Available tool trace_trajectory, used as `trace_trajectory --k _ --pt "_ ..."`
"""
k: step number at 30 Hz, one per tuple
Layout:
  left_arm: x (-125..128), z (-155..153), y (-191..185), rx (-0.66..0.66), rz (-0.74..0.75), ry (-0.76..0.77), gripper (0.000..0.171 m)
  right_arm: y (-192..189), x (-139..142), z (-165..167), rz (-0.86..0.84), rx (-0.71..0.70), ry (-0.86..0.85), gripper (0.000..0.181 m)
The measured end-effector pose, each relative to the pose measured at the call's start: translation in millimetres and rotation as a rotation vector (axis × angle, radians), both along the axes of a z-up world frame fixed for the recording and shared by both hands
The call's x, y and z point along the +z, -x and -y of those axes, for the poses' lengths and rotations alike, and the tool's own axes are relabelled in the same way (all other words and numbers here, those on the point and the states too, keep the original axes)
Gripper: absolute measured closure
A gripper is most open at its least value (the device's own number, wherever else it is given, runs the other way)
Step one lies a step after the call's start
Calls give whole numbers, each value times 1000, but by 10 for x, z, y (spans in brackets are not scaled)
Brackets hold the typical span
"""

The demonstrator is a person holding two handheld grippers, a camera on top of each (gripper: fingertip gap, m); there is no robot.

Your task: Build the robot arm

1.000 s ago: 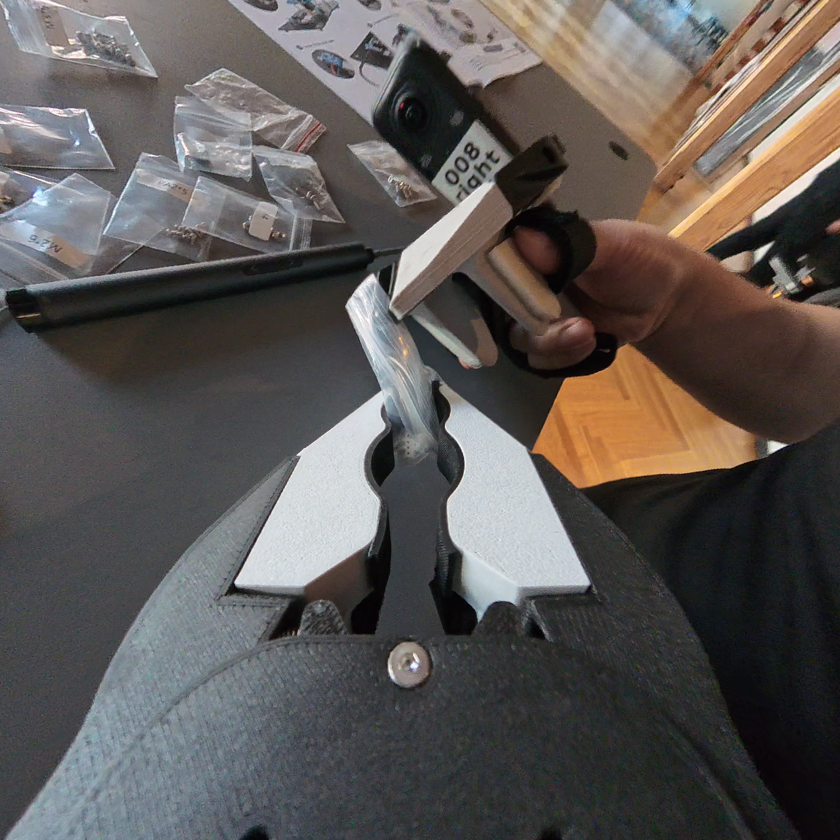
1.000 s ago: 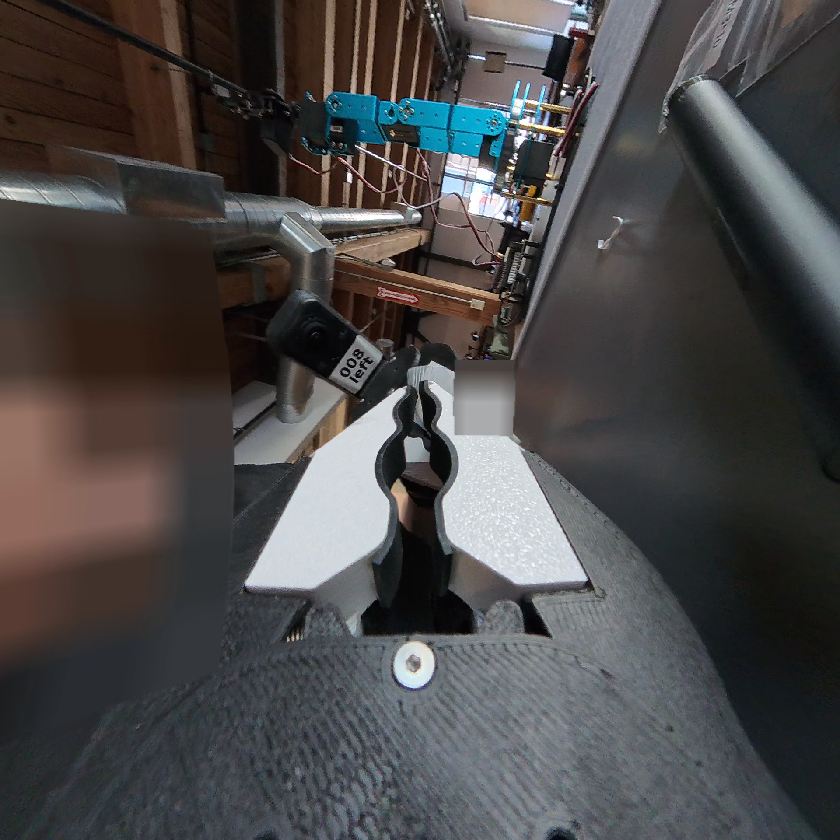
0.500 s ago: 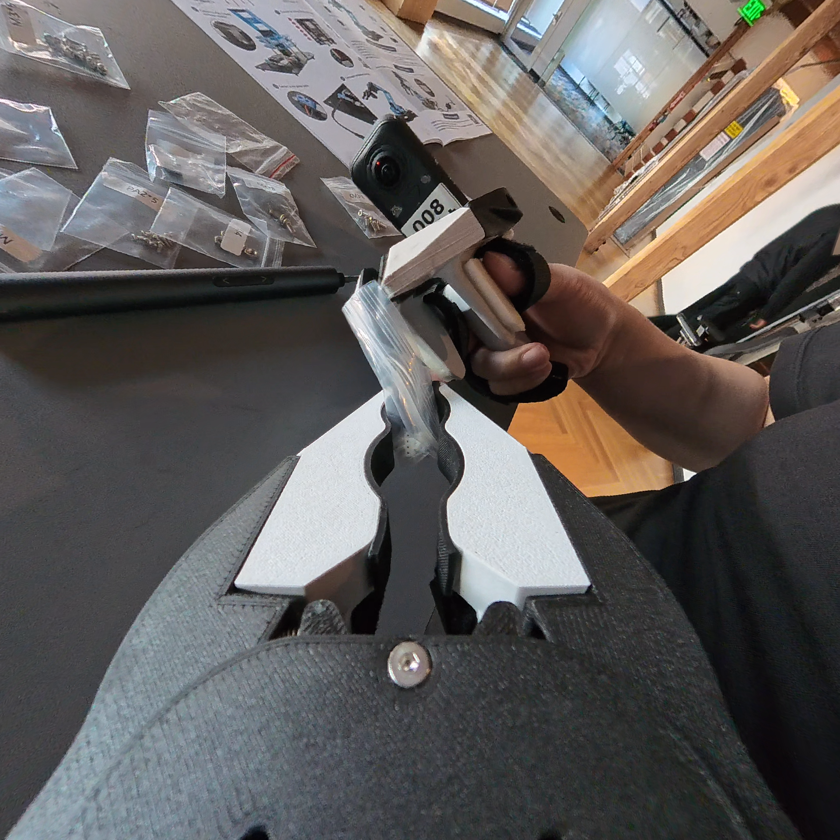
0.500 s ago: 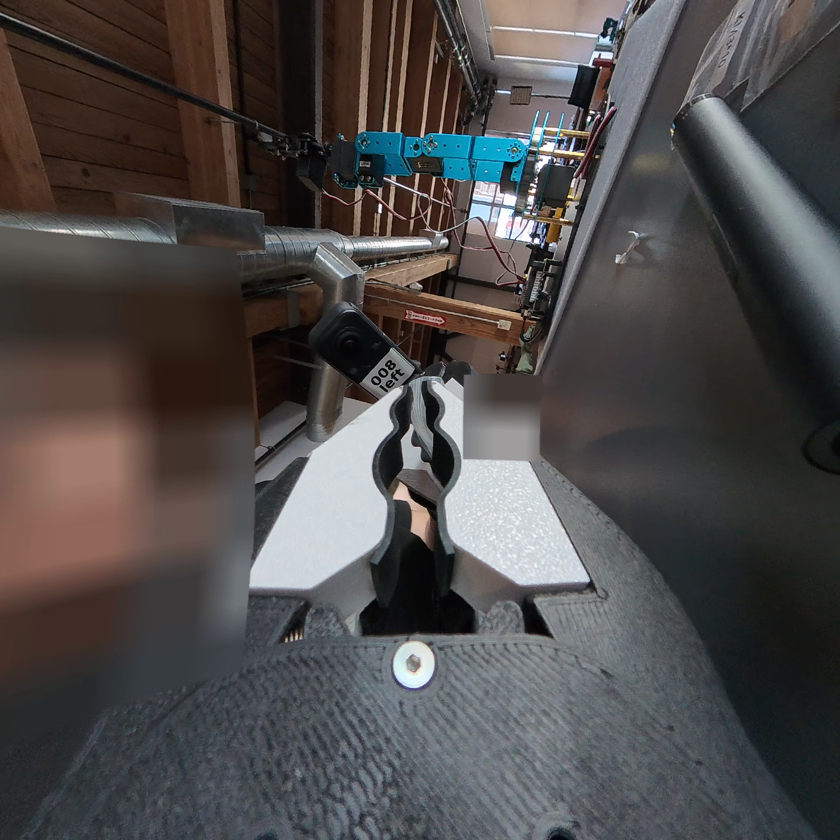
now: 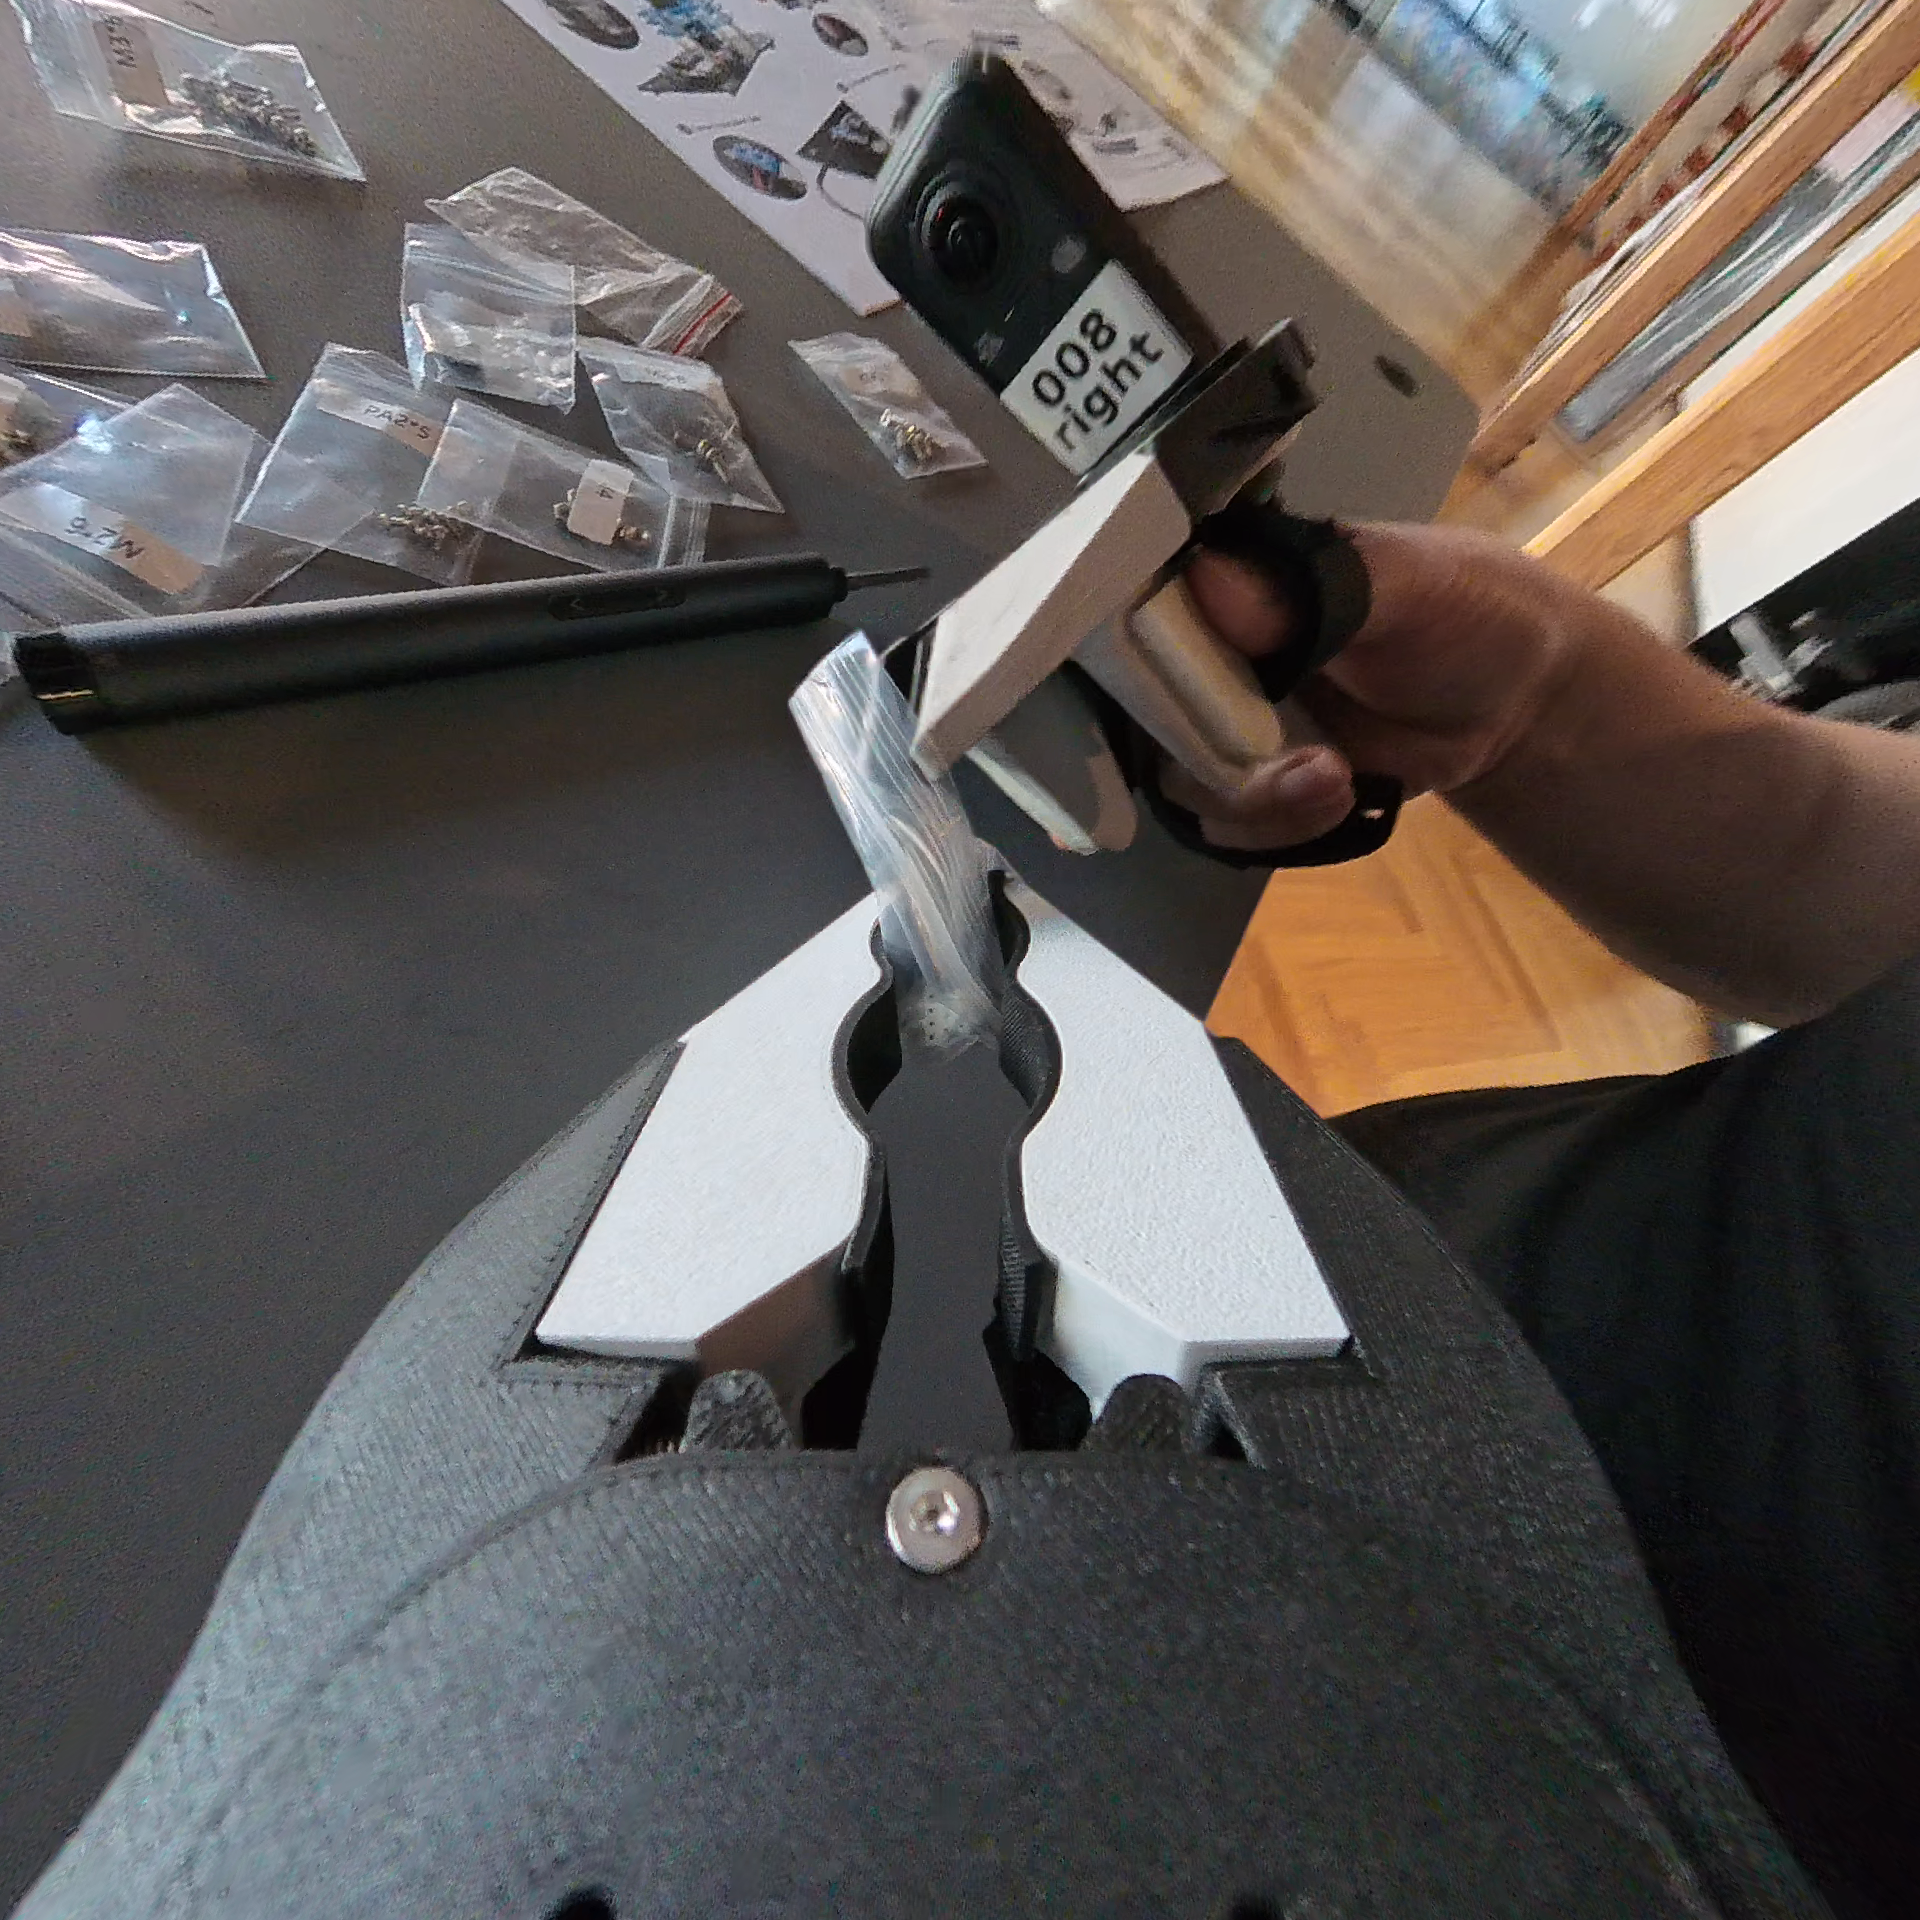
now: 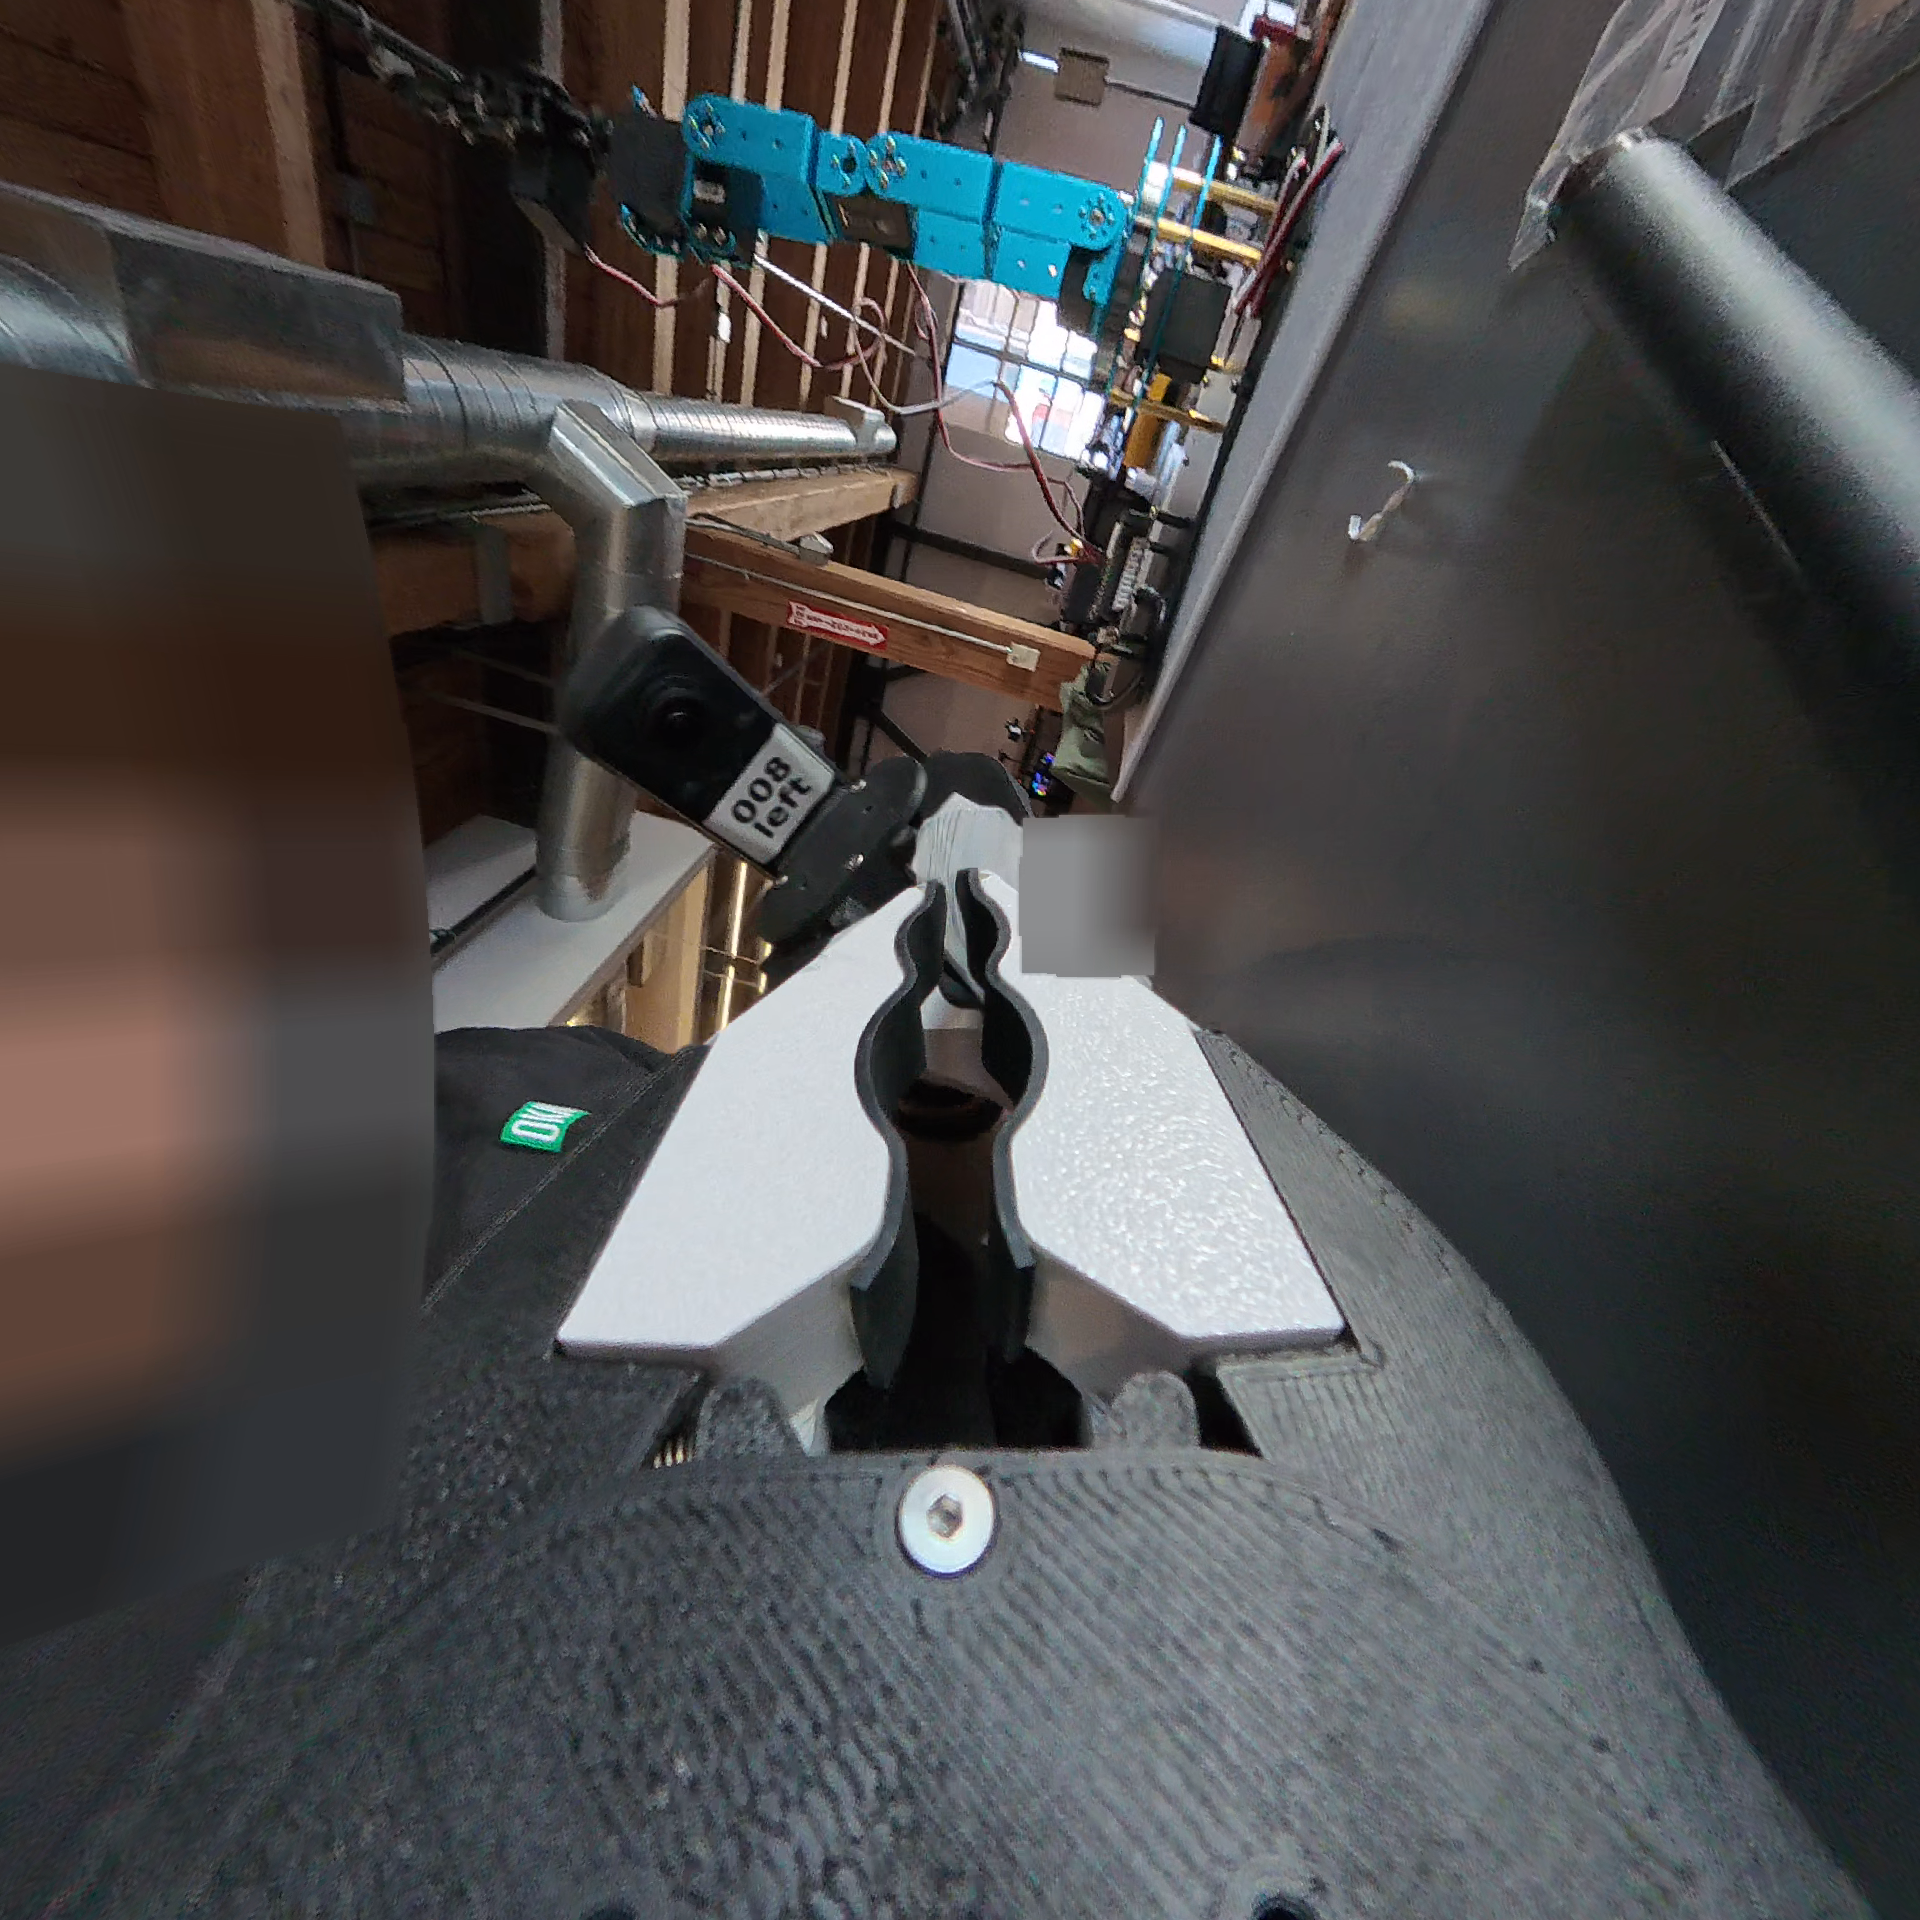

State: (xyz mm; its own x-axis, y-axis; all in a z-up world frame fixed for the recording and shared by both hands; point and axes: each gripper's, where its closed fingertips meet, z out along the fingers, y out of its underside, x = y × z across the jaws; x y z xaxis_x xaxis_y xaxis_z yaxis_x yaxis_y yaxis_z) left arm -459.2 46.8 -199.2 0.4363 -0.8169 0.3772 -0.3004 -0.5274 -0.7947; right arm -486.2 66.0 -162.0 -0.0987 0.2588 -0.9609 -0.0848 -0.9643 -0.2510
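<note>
My left gripper is shut on the lower end of a small clear plastic bag with small white parts inside. It holds the bag above the near edge of the dark table. My right gripper, held by a hand, comes in from the upper right and pinches the bag's top edge. In the right wrist view my right gripper is shut on a thin strip of the bag. The left gripper's black body and camera lie just beyond it.
A black electric screwdriver lies on the table and also shows in the right wrist view. Several clear bags of screws lie behind it, then a printed sheet. A blue robot arm hangs in the background. The table edge and wooden floor are to the right. There is about 4 cm between the tips of the two grippers.
Both grippers stay shut on the bag. The pair swung a little: the right gripper and hand looked smaller and farther half a second ago and are now nearer and higher again.
</note>
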Motion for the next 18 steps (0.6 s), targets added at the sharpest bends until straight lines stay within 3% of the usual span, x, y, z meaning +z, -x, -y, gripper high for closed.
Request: trace_trajectory --k 6,10,13,15,18 --pt "-135 -14 48 -22 -170 -110 160 19 -72 35 35 20 -5 181" --pt "-20 -18 106 42 -100 -7 131 32 -83 21 76 -18 -63 181" --pt "187 -97 272 128 -95 -68 134 26 -91 -21 157 -76 -150 181" --pt "303 -87 292 128 -96 -109 147 31 -73 -31 182 -93 -175 181" --pt "333 -111 263 142 -101 -116 153 73 -46 -4 176 -73 -160 181"
